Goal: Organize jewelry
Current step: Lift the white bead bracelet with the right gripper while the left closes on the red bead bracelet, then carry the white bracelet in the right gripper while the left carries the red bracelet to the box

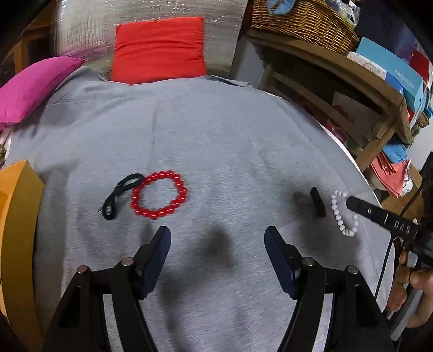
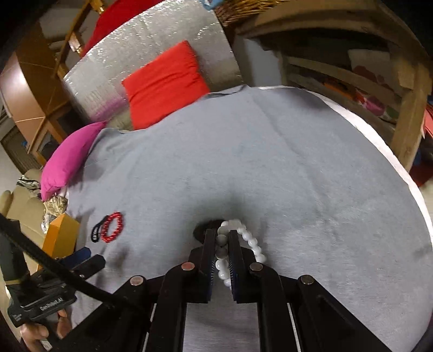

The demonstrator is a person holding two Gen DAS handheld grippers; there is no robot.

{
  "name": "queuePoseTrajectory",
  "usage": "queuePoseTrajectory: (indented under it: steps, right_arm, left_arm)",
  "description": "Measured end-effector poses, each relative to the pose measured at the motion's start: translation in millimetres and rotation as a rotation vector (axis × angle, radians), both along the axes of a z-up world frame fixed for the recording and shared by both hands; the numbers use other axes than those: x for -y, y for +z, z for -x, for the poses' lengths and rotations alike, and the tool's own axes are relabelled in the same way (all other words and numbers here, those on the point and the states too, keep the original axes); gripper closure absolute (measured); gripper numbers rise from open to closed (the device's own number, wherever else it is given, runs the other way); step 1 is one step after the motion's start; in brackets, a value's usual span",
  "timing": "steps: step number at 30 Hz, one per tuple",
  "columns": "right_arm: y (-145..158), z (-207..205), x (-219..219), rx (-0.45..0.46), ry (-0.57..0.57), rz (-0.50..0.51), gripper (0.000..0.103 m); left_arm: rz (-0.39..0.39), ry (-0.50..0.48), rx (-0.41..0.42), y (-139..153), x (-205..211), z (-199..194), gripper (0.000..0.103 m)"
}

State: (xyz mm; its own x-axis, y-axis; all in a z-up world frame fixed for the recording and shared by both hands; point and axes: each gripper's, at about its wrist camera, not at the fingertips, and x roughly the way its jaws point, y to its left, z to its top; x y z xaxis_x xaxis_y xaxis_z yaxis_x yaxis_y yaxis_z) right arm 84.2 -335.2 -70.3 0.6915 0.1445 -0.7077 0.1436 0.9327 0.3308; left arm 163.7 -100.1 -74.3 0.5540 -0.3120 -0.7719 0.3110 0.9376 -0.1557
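A white bead bracelet (image 2: 251, 241) sits in my right gripper (image 2: 223, 235), which is shut on it; several beads show between the pads and the rest loops out over the right finger. In the left wrist view the same white bracelet (image 1: 338, 214) hangs at the right gripper (image 1: 331, 196), over the right side of the grey cloth (image 1: 216, 130). A red bead bracelet (image 1: 183, 192) lies flat on the cloth with a black hair tie (image 1: 119, 195) touching its left side. My left gripper (image 1: 216, 238) is open and holds nothing, a little short of the red bracelet.
An orange box (image 1: 16, 216) stands at the cloth's left edge. A pink cushion (image 1: 32, 89) and a red cushion (image 1: 159, 48) lie at the far side. A wooden shelf (image 1: 351, 81) with a wicker basket (image 1: 303, 21) stands at the right, past the table edge (image 2: 392, 151).
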Motion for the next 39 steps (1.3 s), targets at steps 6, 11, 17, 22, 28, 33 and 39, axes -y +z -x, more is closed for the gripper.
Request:
queuePoseTrajectory:
  steps: [6, 11, 17, 22, 28, 33, 39]
  right_arm:
    - [-3, 19, 15, 0.004, -0.035, -0.020, 0.093]
    - [-4, 38, 20, 0.003, -0.052, -0.031, 0.093]
    - [-4, 49, 17, 0.017, -0.053, -0.049, 0.093]
    - [-6, 47, 15, 0.021, -0.043, -0.057, 0.093]
    - [-7, 48, 20, 0.022, -0.053, -0.064, 0.093]
    - [-7, 49, 21, 0.020, -0.057, -0.064, 0.093]
    - [2, 52, 17, 0.037, -0.053, -0.059, 0.093]
  left_arm:
    - [-0.029, 0.027, 0.017, -2, -8, -2, 0.031]
    - [-0.041, 0.111, 0.006, -3, -43, -12, 0.031]
    - [-0.055, 0.097, -0.025, -6, -50, -23, 0.031]
    - [-0.117, -0.013, -0.036, -12, -17, -36, 0.053]
    - [-0.177, -0.041, -0.099, -31, -5, -63, 0.068]
    - [-0.144, -0.060, -0.096, -27, -9, -58, 0.094]
    - [-0.095, -0.098, -0.087, -17, -12, -23, 0.094]
